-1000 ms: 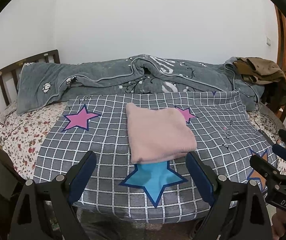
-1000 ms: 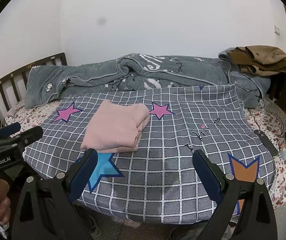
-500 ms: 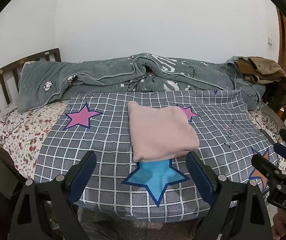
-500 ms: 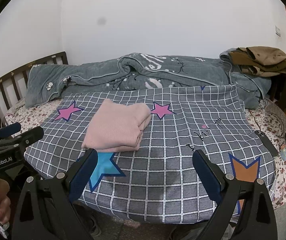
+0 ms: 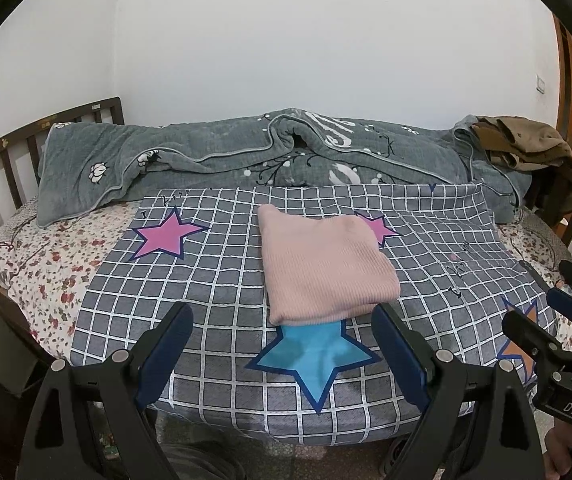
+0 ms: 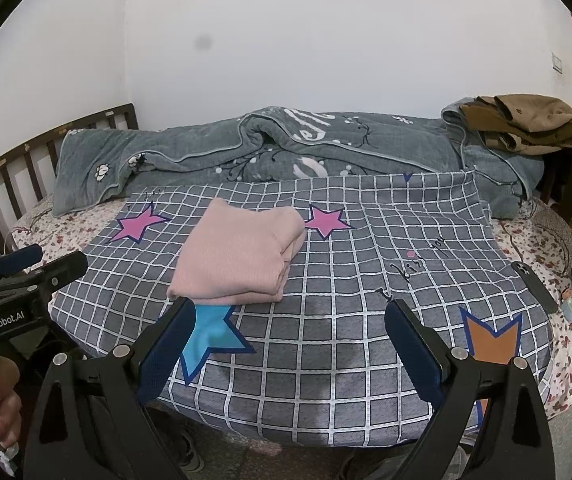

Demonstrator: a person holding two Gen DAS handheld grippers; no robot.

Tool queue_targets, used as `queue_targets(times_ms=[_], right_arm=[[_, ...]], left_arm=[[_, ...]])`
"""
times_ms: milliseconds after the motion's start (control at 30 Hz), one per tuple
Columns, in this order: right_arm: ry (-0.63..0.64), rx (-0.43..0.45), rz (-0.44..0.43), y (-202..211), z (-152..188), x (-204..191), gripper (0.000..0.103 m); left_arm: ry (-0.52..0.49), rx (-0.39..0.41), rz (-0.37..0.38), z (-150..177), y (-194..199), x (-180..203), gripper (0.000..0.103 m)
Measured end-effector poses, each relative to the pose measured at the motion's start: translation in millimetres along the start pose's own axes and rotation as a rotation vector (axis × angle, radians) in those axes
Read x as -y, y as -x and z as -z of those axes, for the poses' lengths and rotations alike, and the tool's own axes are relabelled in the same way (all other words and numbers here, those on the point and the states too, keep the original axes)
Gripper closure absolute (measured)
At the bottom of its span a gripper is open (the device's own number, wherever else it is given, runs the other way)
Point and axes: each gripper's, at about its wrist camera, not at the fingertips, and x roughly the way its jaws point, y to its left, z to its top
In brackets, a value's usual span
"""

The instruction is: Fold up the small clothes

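A pink knit garment (image 5: 324, 270) lies folded into a neat rectangle on the grey checked sheet (image 5: 213, 280), its near edge over a blue star. In the right wrist view the same pink garment (image 6: 241, 256) sits left of centre on the checked sheet (image 6: 346, 280). My left gripper (image 5: 281, 320) hovers just short of the bed's near edge, jaws wide apart with nothing between them. My right gripper (image 6: 290, 316) is held likewise, open and empty, a little right of the garment. Neither touches the cloth.
A grey quilt (image 5: 245, 160) is bunched along the wall side of the bed. Brown clothes (image 5: 526, 140) are piled at the far right. A wooden headboard (image 5: 1, 152) bounds the left. A dark phone (image 6: 534, 286) lies near the right edge.
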Motion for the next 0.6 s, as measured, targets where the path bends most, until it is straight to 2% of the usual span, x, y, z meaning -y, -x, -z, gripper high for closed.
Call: queue_targets(times_ms=[600], right_arm=[[0.008, 0.007, -0.004, 3.2, -3.9, -1.1, 0.009]], left_arm=[[0.008, 0.011, 0.001, -5.5, 6.9, 1.4, 0.012]])
